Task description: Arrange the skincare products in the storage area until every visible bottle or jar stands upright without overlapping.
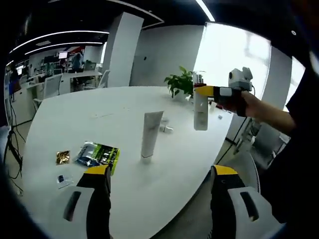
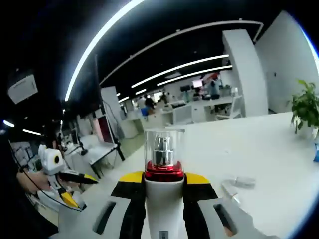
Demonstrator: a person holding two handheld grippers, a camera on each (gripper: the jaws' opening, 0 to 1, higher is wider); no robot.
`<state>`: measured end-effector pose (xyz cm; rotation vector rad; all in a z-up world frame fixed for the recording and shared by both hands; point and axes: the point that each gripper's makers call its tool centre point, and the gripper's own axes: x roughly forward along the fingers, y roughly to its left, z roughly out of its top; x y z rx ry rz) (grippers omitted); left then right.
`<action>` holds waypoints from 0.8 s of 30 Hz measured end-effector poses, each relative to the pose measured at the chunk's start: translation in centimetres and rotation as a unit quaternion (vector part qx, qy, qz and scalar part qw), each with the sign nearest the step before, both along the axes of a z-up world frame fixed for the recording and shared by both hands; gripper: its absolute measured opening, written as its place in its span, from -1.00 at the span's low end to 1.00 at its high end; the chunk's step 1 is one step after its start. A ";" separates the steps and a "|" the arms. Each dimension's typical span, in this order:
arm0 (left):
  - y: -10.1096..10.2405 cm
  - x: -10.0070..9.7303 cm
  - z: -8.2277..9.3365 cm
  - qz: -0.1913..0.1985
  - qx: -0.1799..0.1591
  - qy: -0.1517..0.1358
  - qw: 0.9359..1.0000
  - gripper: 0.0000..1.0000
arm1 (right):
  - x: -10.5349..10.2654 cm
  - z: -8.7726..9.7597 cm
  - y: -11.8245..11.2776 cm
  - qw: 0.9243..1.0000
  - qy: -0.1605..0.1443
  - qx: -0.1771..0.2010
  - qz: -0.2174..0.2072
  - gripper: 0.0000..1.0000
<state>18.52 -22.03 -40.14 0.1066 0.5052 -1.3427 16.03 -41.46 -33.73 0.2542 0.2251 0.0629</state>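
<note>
R gripper (image 2: 164, 186) clamped on white spray bottle (image 2: 163, 199), red collar, clear cap | L gripper (image 1: 162, 174) jaws apart

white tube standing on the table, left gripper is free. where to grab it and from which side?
Grip the white tube around its mid-body, coming in level from the near table edge with the open left gripper. It stands upright on its cap, narrow at the base, so a low or top grip would likely tip it.

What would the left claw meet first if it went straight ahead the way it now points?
Probably the white tube standing cap-down on the white table, roughly centred ahead of the open left claw; depth is unclear.
</note>
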 end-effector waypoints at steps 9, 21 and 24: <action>-2.8 -1.5 4.3 -0.020 -0.050 -0.014 0.998 0.52 | 0.3 5.8 3.9 0.998 -0.058 0.004 0.027 -0.61; -7.3 -4.7 12.2 -0.069 -0.122 -0.040 0.989 0.52 | 1.7 14.0 8.6 0.990 -0.088 0.010 0.110 -0.61; -7.3 -4.8 13.6 -0.058 -0.105 -0.042 0.992 0.46 | 1.8 15.8 9.9 0.985 -0.089 0.072 0.131 -0.61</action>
